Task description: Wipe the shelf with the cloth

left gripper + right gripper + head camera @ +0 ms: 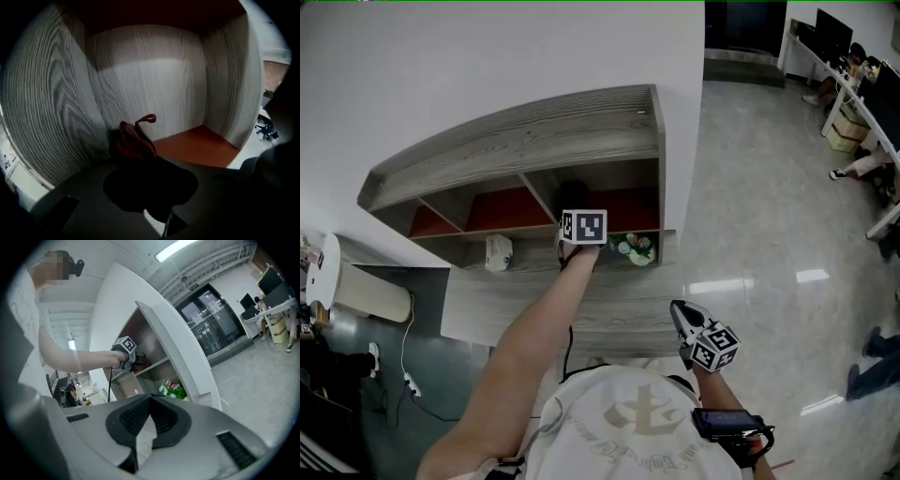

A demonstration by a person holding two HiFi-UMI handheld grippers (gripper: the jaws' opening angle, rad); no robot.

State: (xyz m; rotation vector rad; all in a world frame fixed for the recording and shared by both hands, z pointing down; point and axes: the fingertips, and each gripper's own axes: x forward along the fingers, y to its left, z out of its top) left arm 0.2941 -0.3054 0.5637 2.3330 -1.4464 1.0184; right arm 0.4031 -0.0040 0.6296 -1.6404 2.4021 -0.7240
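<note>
The left gripper (143, 157) reaches deep into the right-hand compartment of the shelf (525, 141), jaws pinching a bunched reddish cloth (132, 139) that sits low at the back left corner, probably so that the corner can be rubbed clean. The right gripper (149, 398) hangs near the person's waist, jaws pressed together on nothing, seemingly unneeded for a one-handed wipe

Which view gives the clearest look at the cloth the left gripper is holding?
The left gripper view: the reddish cloth bunches at the left gripper's jaw tips, near the compartment's back corner. The right gripper view shows only a small reddish speck; in the head view the marker cube hides it.
</note>
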